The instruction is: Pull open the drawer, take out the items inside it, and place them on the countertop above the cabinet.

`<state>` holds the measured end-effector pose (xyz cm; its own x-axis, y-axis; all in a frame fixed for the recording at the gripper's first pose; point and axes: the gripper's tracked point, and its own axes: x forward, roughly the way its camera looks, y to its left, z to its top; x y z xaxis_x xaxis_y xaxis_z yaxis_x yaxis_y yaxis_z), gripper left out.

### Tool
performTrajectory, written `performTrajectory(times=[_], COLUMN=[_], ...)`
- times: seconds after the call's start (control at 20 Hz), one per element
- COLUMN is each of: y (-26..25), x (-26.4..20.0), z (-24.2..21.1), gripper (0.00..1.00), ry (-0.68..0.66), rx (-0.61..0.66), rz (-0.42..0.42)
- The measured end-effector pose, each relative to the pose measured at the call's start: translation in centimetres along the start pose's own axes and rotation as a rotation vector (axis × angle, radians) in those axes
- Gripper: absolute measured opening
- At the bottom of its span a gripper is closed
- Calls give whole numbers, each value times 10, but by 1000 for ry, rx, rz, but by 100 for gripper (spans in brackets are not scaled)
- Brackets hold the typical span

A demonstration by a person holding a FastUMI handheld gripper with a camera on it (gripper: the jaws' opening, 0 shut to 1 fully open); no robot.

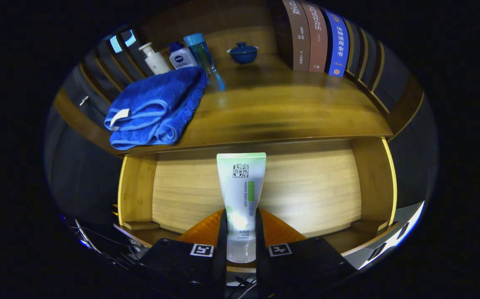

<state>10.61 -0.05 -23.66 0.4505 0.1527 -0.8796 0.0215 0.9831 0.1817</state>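
A white and green tube is clamped between the two fingers of the gripper, both of which press against its lower part; the tube is held upright, its flat sealed end at 12 o'clock. Behind the tube, the open drawer is seen, with its pale wooden bottom bare and its side walls at 3 and 9 o'clock of the tube. Above the drawer, at 12 o'clock, the wooden countertop is spread. A folded blue towel is laid on the countertop at 10 o'clock of the tube, its edge hanging slightly over the front. Just beyond the towel, a white pump bottle, a small white bottle with a blue cap and a clear blue bottle are stood close together. A blue lidded bowl is set at 12 o'clock, and a row of books is stood upright at 1 o'clock.
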Motion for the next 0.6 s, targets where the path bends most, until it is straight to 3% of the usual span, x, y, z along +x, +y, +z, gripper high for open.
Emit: performTrajectory(times=[0.3,0.6], y=[10,7], x=[-13,17], z=[51,131], gripper=[33,33], ry=[-7,4], rx=[18,22], rz=[22,-34])
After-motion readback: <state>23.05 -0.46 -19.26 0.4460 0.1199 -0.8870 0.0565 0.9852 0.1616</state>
